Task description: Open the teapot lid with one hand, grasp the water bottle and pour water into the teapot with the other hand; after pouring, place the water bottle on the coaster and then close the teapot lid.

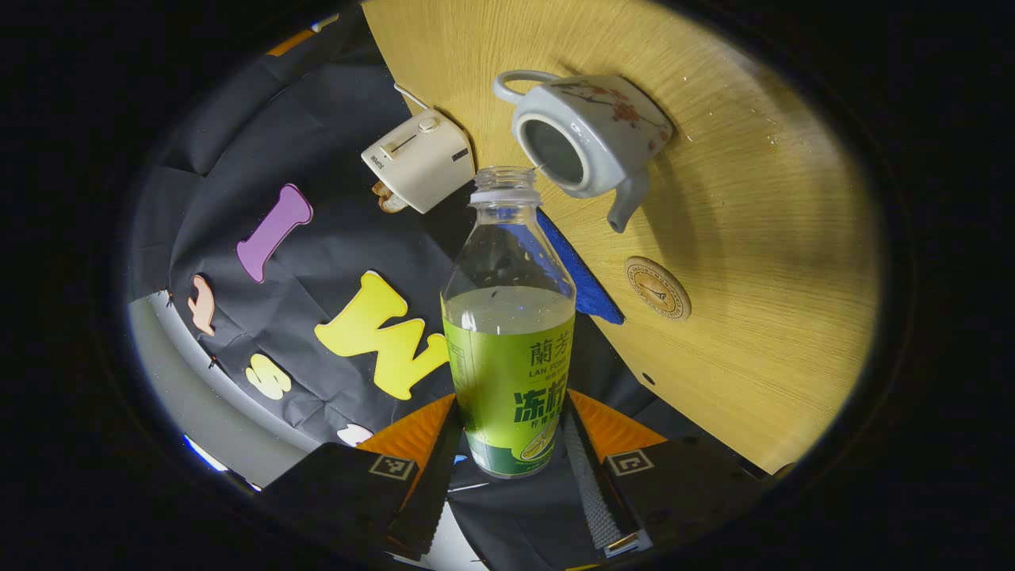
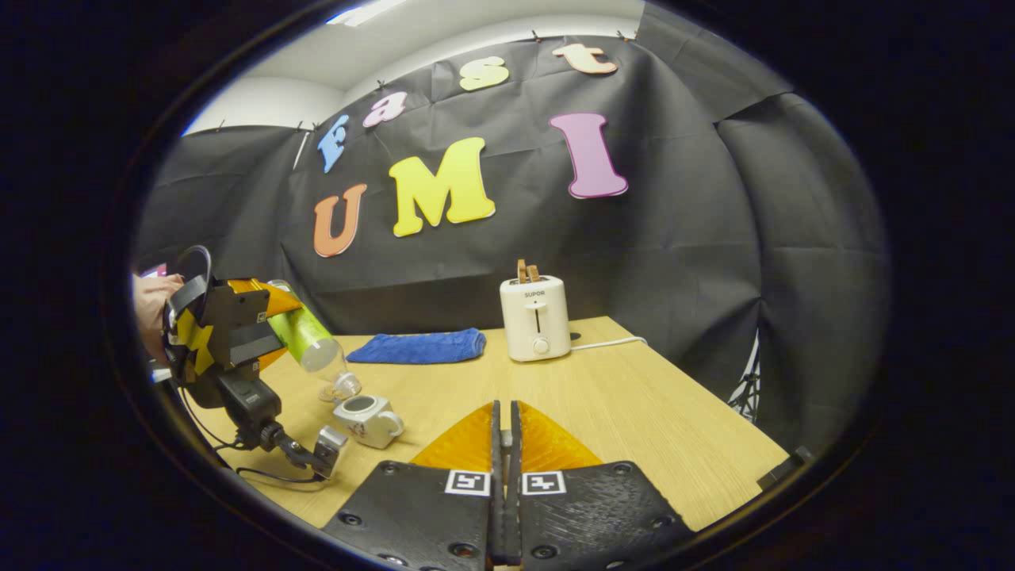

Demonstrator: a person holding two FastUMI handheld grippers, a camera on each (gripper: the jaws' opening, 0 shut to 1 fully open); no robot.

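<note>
- Wooden tabletop (image 2: 634, 412) fronts the booth's black cloth wall, carrying a toaster (image 2: 536, 317) and blue towel (image 2: 419, 346).
- Pouring is under way: the left gripper (image 1: 511, 444) pinches the water bottle (image 1: 509, 349), tilted mouth-first just above the lidless teapot (image 1: 591, 135).
- Next, I judge, a steeper tilt, then the coaster (image 1: 657, 288), beside the teapot.
- Right gripper (image 2: 505, 476) sits pressed together, holding nothing visible, well apart from the teapot.

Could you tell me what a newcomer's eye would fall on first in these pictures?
Probably the green-labelled water bottle, uncapped and part full, clamped in the left gripper and tipped toward the open teapot on the wooden table. Behind stand a white toaster and a blue cloth.
</note>
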